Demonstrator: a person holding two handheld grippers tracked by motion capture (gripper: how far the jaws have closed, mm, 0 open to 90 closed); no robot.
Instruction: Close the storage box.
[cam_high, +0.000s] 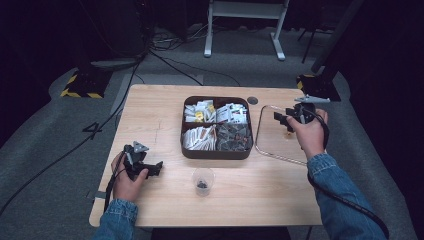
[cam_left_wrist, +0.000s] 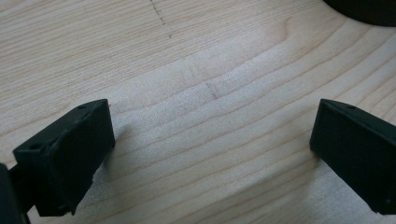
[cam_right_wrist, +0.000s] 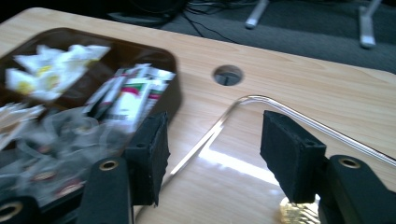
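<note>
My left gripper (cam_high: 156, 168) (cam_left_wrist: 212, 149) rests low over the bare wooden table (cam_high: 150, 115) at the front left, jaws wide apart with only wood grain between them. Held in the person's hand, my right gripper (cam_high: 281, 120) (cam_right_wrist: 215, 149) hovers over a clear flat tray (cam_high: 264, 145) (cam_right_wrist: 219, 126) at the right, pointing toward the brown box. It is open with nothing between its pads. A small gold-coloured item (cam_right_wrist: 296, 213) lies on the clear tray just under the right jaw.
A dark brown box (cam_high: 216, 154) (cam_right_wrist: 168, 60) with several compartments of white packets and dark wrapped sachets stands mid-table. A clear plastic cup (cam_high: 202, 181) holding something dark sits in front of it. A round cable hole (cam_high: 252, 100) (cam_right_wrist: 227, 74) lies behind the clear tray.
</note>
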